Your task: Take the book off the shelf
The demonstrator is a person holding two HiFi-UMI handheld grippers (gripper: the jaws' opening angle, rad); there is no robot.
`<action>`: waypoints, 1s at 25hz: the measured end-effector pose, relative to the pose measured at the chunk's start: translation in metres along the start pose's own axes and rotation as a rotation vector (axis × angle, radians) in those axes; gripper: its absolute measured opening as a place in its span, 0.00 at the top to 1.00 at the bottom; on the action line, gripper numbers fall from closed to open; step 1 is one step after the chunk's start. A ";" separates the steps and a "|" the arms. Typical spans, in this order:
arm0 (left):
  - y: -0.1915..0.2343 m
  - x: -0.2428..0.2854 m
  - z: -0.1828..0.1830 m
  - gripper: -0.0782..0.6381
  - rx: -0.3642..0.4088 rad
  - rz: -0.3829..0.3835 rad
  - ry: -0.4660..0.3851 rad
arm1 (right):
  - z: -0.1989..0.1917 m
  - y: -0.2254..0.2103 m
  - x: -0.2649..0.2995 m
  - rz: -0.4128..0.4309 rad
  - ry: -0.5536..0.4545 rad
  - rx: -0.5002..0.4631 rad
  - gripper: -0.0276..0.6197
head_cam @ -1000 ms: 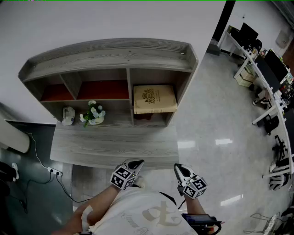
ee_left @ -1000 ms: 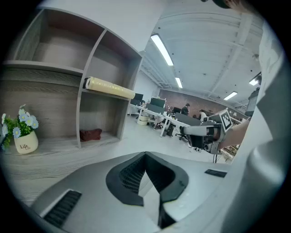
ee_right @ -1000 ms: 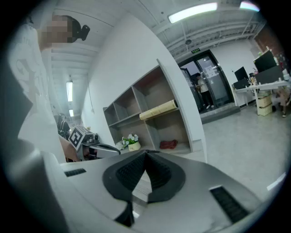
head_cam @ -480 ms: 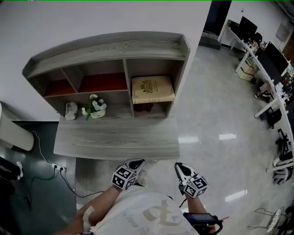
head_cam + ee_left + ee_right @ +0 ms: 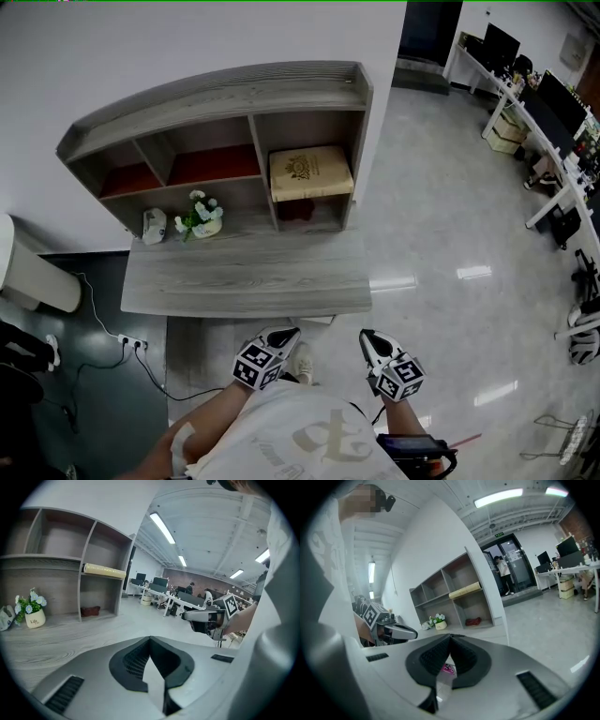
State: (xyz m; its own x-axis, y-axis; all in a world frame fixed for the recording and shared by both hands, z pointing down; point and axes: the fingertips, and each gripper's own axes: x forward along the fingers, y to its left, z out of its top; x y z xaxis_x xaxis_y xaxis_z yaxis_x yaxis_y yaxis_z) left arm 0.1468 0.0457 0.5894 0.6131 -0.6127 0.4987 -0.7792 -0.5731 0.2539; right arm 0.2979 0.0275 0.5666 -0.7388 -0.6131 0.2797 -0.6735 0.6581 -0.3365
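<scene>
The tan book (image 5: 311,172) lies flat on the middle board of the right-hand compartment of the grey wooden shelf unit (image 5: 225,94). It also shows as a pale slab, the book (image 5: 104,570) in the left gripper view and the book (image 5: 465,590) in the right gripper view. Both grippers hang close to the person's body, well short of the shelf. My left gripper (image 5: 281,334) is shut with nothing in it, its jaw tips meeting. My right gripper (image 5: 368,337) is likewise shut and empty. Each gripper sees the other: right gripper (image 5: 197,616), left gripper (image 5: 401,631).
A grey desk top (image 5: 244,277) juts out in front of the shelf. A small flower pot (image 5: 204,217) and a white object (image 5: 155,225) stand on the lower board, and a red item (image 5: 298,208) lies under the book. Cables and a power strip (image 5: 131,342) lie at left, office desks (image 5: 553,141) at right.
The shelf and desk have slid a little up and left in the head view. Both grippers keep their place before the body and stay shut.
</scene>
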 end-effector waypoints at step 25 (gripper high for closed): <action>0.050 -0.029 0.011 0.87 0.053 -0.053 -0.015 | 0.017 0.042 0.065 -0.003 -0.054 0.015 0.95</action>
State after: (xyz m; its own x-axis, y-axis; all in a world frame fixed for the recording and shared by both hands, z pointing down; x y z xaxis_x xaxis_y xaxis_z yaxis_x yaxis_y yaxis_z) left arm 0.0912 0.0288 0.5782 0.6552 -0.5888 0.4733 -0.7381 -0.6327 0.2345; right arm 0.2216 0.0079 0.5556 -0.7344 -0.6379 0.2319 -0.6748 0.6499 -0.3495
